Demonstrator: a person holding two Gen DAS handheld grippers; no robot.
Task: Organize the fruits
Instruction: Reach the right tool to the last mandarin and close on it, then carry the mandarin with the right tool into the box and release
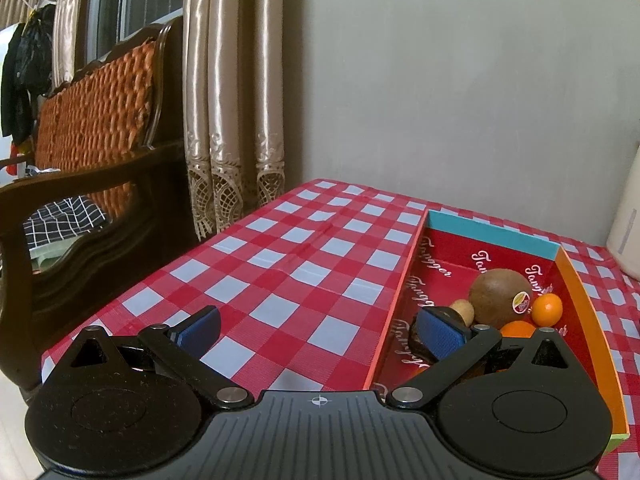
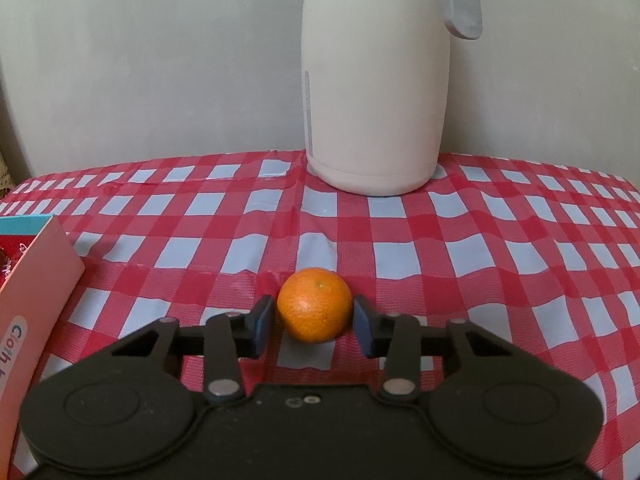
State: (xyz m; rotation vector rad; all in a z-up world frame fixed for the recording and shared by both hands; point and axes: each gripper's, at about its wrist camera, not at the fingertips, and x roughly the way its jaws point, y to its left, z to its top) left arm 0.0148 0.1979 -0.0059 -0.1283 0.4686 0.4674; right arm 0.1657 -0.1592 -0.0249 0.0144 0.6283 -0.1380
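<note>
A small orange (image 2: 314, 304) rests on the red-and-white checked cloth (image 2: 440, 240). My right gripper (image 2: 314, 318) is shut on it, one blue pad against each side. In the left wrist view a red cardboard box (image 1: 492, 233) holds a large brown fruit with a sticker (image 1: 498, 297), two oranges (image 1: 547, 309), a small tan fruit (image 1: 462, 309) and a dark item half hidden behind my finger. My left gripper (image 1: 320, 322) stands wide open and holds nothing. Its right finger is over the box and its left finger over the cloth.
A tall white jug (image 2: 376, 92) stands at the back of the table against the wall, beyond the orange. The box's pink outer wall (image 2: 36, 292) is at the left in the right wrist view. A dark wooden chair (image 1: 100, 120) and curtains (image 1: 232, 100) stand beyond the table's left edge.
</note>
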